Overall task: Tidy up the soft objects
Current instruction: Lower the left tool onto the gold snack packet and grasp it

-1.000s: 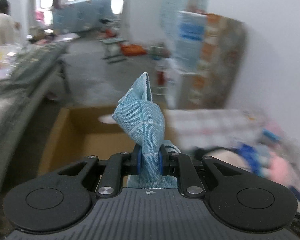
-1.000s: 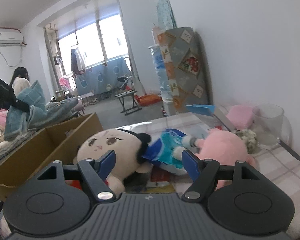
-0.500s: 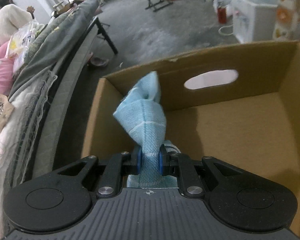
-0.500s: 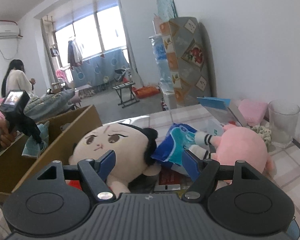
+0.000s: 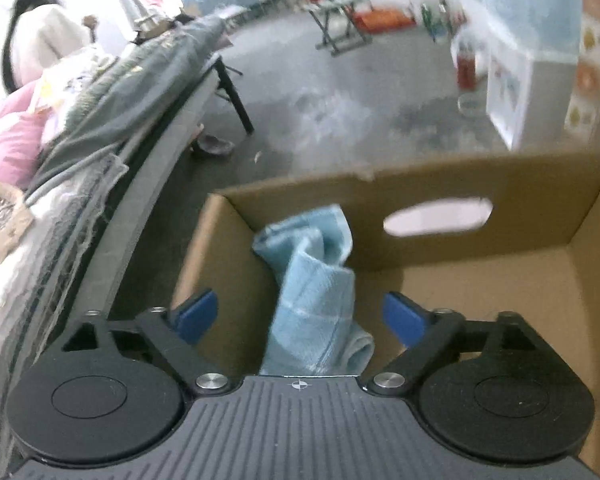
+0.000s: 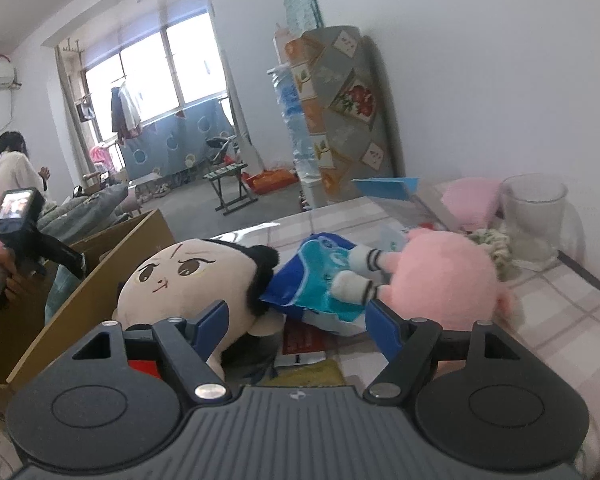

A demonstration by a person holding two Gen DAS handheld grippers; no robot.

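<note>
Blue towel [image 5: 312, 292] drops inside the cardboard box [image 5: 480, 276], near its left wall, as the left gripper [image 5: 300, 316] has just spread its jaws, pads clear of it. Lifting straight out should clear the rim. Beside the box, the right gripper [image 6: 296, 328] hovers unclenched, empty, over the face plush [image 6: 188, 276]; open tabletop beyond.

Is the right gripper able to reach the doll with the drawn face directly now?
Probably yes. The right gripper is open and empty, and the face doll lies just ahead of its left finger, on top of the pile with nothing over it. The pink plush sits clear to the side.
</note>
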